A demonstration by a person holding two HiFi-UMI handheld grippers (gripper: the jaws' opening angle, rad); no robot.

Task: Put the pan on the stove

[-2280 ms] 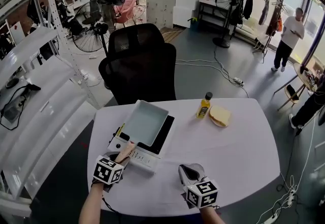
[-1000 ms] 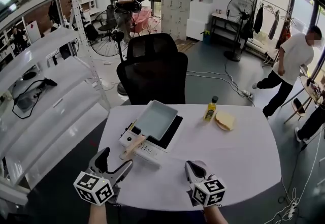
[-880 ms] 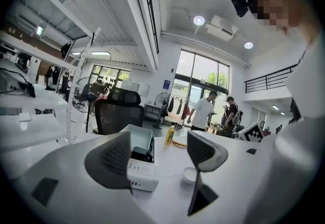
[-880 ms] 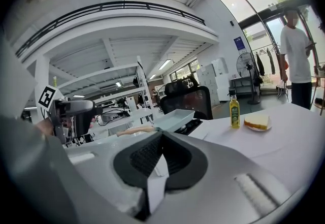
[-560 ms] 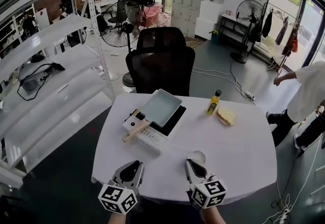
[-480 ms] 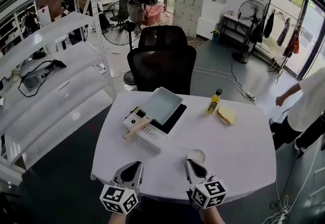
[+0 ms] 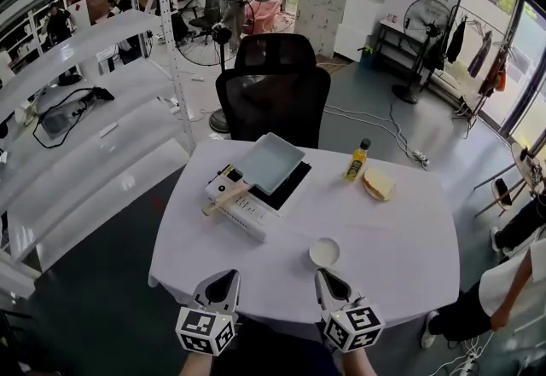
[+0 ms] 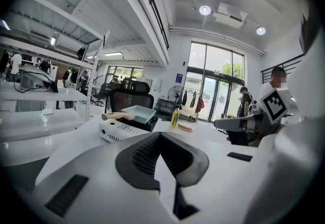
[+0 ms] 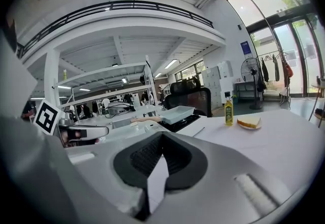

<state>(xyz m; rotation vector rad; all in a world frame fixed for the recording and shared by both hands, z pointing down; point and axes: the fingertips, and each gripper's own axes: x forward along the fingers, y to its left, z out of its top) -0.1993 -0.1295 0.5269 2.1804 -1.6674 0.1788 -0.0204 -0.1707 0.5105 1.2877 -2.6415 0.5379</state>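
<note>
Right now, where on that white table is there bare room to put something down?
The widest bare patch is the table's right side, between the bread plate and the near edge. A smaller one lies near-left, between the stove and the left gripper. It is crowded around the pan, the oil bottle and the small white bowl.
</note>
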